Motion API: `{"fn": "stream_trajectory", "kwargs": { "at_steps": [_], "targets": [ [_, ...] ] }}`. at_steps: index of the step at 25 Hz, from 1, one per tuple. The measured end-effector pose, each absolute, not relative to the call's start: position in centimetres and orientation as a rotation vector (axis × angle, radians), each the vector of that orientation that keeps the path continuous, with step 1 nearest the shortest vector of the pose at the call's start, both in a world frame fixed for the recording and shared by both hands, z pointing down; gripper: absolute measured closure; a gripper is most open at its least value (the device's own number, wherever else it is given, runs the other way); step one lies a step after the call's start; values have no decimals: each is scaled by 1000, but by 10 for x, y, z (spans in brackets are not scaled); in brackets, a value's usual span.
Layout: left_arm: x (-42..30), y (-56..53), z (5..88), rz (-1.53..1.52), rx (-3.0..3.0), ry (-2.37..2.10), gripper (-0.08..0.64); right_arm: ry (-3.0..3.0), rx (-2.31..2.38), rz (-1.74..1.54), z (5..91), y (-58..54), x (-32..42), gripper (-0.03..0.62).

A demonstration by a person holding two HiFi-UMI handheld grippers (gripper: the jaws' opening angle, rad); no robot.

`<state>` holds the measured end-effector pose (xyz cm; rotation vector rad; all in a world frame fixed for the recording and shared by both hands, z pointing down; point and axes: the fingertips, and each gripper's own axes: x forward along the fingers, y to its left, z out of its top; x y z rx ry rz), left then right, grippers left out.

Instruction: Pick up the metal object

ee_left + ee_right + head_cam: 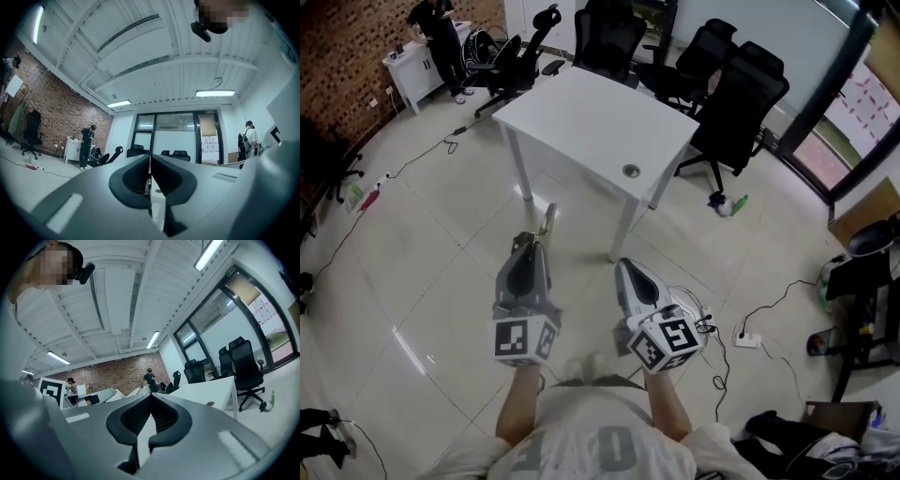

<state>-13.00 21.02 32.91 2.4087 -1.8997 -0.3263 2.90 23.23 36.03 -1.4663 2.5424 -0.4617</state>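
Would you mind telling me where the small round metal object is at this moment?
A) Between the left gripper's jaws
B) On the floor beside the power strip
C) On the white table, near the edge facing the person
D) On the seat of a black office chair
C: the metal object lies on top of the white table, close to the edge that faces the person.

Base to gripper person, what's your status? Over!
Left gripper shut, empty. Right gripper shut, empty. Metal object on white table, untouched, well ahead. Nothing seen in the way.
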Motion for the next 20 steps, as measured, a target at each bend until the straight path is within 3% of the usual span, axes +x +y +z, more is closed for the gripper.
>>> {"fn": "stream_trajectory", "kwargs": {
  "at_steps": [20],
  "targets": [
    [-105,226,316,-338,2450,-1906,548,2524,-1475,-370,340,248,56,581]
  ]
}}
